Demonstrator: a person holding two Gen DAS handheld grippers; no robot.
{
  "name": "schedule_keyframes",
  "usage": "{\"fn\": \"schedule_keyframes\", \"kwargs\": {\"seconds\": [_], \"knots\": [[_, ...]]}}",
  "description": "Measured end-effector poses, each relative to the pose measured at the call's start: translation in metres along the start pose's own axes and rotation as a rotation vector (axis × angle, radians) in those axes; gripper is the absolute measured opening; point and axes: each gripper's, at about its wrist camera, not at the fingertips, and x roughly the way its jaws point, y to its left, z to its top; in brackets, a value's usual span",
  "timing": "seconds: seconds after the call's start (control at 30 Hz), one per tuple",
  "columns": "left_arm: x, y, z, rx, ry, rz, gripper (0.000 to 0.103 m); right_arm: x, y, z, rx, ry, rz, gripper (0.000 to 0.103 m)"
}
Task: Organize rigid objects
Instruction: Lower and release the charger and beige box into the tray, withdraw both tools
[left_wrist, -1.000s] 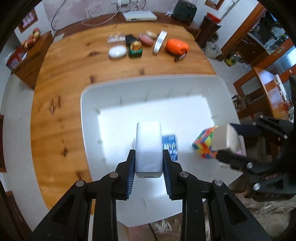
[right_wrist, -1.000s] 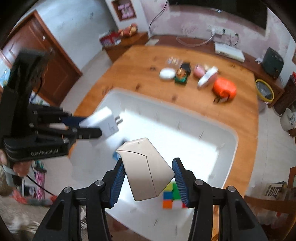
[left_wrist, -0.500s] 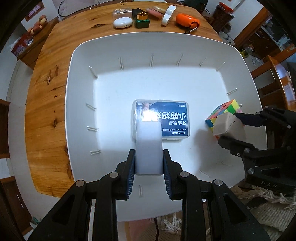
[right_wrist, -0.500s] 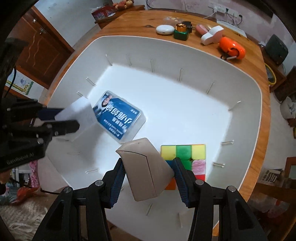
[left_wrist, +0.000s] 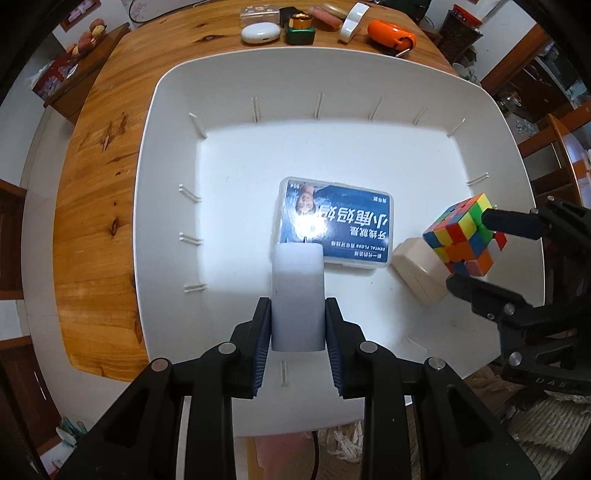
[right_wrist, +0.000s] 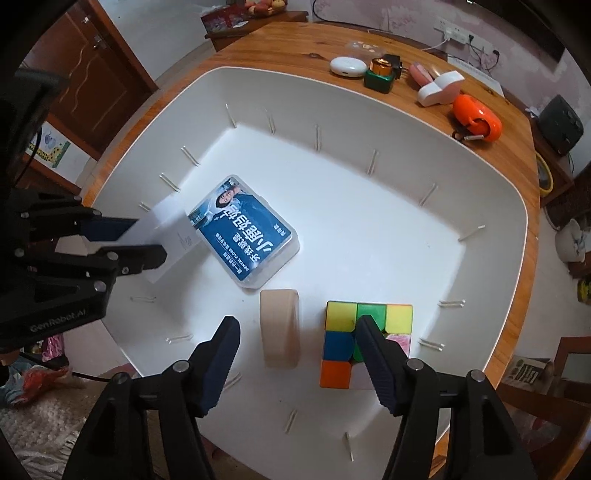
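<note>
We hold the white block (left_wrist: 297, 291) pinched tight in our left gripper (left_wrist: 297, 325), low over the white bin (left_wrist: 173, 110), its tip by the floss box (left_wrist: 334, 225) at 12 o'clock. Our right gripper (right_wrist: 297, 332) is opening; the beige case (right_wrist: 279, 326) lies freed on the bin floor between its jaws, the cube (right_wrist: 365, 332) touching the right finger at 3 o'clock. Three items binned, we judge. Small items on the table (left_wrist: 92, 166) at 12 o'clock remain, including the orange one (left_wrist: 391, 33).

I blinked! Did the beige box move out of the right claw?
Yes. The beige box now lies on the white tray beside the cube; the right claw is opening, not touching it.
</note>
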Motion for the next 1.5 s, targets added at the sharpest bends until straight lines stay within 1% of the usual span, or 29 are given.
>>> {"fn": "schedule_keyframes", "kwargs": {"seconds": [0.03, 0.07, 0.1, 0.13, 0.17, 0.23, 0.33, 0.77, 1.13, 1.37, 1.5], "knots": [[-0.001, 0.000, 0.000, 0.000, -0.004, 0.001, 0.034, 0.000, 0.000, 0.000, 0.000, -0.001, 0.001, 0.066], [-0.003, -0.001, 0.001, 0.000, -0.007, 0.002, 0.040, -0.001, -0.001, 0.001, 0.000, -0.002, 0.003, 0.066], [-0.006, -0.001, 0.001, -0.002, -0.011, 0.006, 0.043, -0.001, -0.002, 0.001, 0.001, -0.002, 0.007, 0.066], [-0.008, -0.002, 0.003, -0.005, -0.013, 0.009, 0.047, -0.002, -0.002, 0.002, 0.001, -0.003, 0.008, 0.066], [-0.010, -0.002, 0.004, -0.010, -0.014, 0.011, 0.056, -0.002, -0.003, 0.003, 0.003, -0.005, 0.008, 0.066], [-0.015, -0.001, 0.007, -0.025, -0.028, 0.032, 0.063, -0.004, -0.005, 0.004, 0.005, -0.011, 0.010, 0.066], [-0.020, -0.002, 0.011, -0.030, -0.037, 0.053, 0.064, -0.009, -0.007, 0.003, 0.008, -0.024, 0.013, 0.066], [-0.034, -0.015, 0.021, 0.005, -0.061, 0.055, 0.064, -0.025, -0.014, 0.000, 0.038, -0.070, 0.011, 0.066], [-0.058, -0.018, 0.029, 0.032, -0.117, 0.058, 0.064, -0.044, -0.015, 0.001, 0.066, -0.119, 0.003, 0.066], [-0.075, -0.015, 0.043, 0.041, -0.152, 0.057, 0.064, -0.062, -0.018, 0.007, 0.089, -0.165, -0.008, 0.066], [-0.090, -0.011, 0.058, 0.040, -0.185, 0.056, 0.064, -0.077, -0.024, 0.014, 0.113, -0.200, -0.014, 0.066]]}}
